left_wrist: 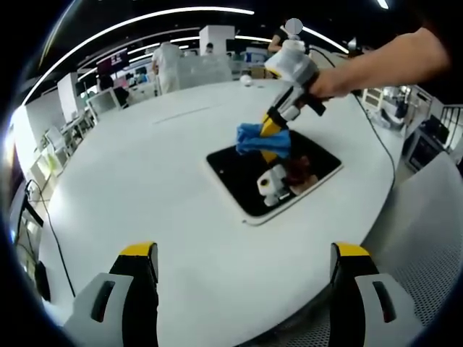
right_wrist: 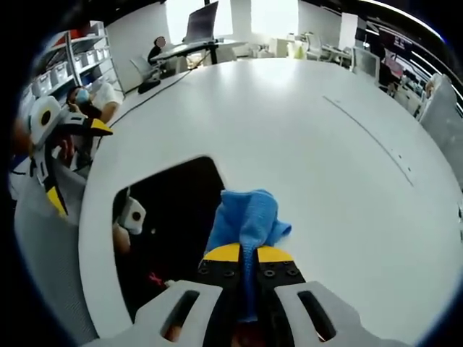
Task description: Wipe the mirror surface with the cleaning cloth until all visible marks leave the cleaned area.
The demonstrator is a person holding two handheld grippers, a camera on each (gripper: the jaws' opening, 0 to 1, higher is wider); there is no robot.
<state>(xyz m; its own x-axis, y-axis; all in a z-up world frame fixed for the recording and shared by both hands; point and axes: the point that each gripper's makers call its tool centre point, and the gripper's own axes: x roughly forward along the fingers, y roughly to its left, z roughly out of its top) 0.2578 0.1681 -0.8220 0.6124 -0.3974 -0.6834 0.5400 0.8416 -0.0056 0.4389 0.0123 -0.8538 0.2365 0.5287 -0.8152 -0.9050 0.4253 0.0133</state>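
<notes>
1. The mirror (left_wrist: 249, 181) is seen as a dark, rounded-corner square slab with a thin pale edge, laid flat on the white round desk (left_wrist: 145, 188), roughly mid-desk. Its surface reads nearly black, with reflections of the right claw caught in it.
2. In the right gripper view, a small red mark (right_wrist: 155, 278) can be made out on the mirror (right_wrist: 177, 217) near the lower edge. What it is can't really be told.
3. The cleaning cloth (left_wrist: 262, 139) is a bright blue, bunched-up wad, pressed down on the mirror's far edge.
4. The right claw (left_wrist: 273, 129) is clenched on the cloth; in the right gripper view the yellow-tipped jaws are seen pinched together on the cleaning cloth (right_wrist: 247, 220), with a strip of it running back between them.
5. That claw is held by a hand (left_wrist: 329, 83), with the forearm stretched in from the upper right and the tool angled steeply down at the mirror.
6. The left claw (left_wrist: 246, 264) is released, jaws spread wide, nothing between them, held over the near rim of the desk, well apart from the mirror.
7. No readable writing or brand can be picked out anywhere.
</notes>
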